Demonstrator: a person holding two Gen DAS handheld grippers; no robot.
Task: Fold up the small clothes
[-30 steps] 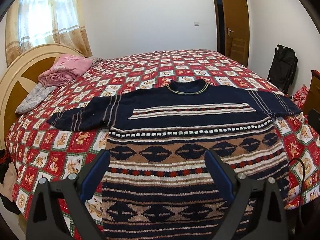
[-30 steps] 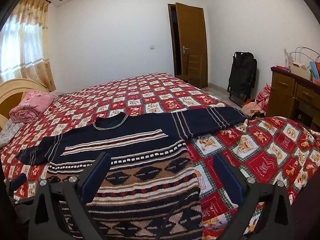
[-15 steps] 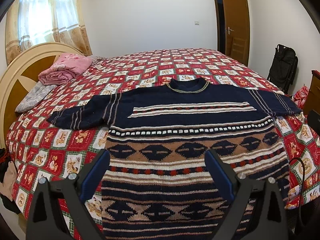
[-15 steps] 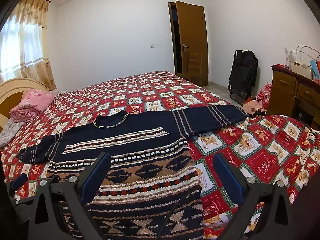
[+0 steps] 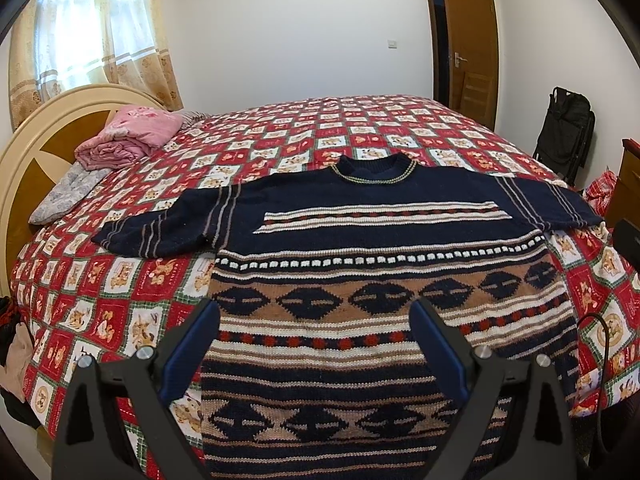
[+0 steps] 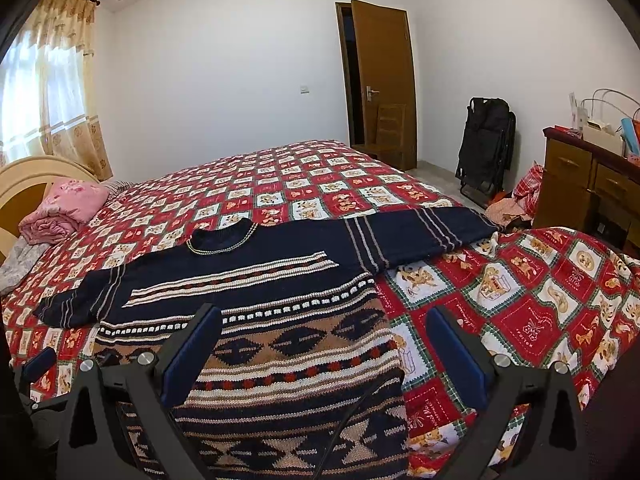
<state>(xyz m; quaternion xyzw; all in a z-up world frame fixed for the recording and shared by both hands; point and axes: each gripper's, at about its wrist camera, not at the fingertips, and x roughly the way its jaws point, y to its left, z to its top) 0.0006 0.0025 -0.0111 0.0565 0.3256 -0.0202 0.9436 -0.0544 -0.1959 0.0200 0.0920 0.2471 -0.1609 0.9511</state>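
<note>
A navy knit sweater (image 5: pixel 372 240) with tan, white and red pattern bands lies flat and face up on the bed, collar at the far side, both sleeves spread out. It also shows in the right wrist view (image 6: pixel 280 320). My left gripper (image 5: pixel 314 322) is open and empty, above the sweater's lower half. My right gripper (image 6: pixel 324 328) is open and empty, above the sweater's lower right part, near its right side edge.
The bed has a red patchwork quilt (image 5: pixel 304 136), a cream headboard (image 5: pixel 36 136) at the left, and a folded pink blanket (image 5: pixel 128 136) near it. A wooden dresser (image 6: pixel 592 184), a black folded chair (image 6: pixel 486 144) and clothes on the floor stand at the right.
Both grippers have moved slightly closer and lower over the sweater. Both stay open. The sweater has not moved.
</note>
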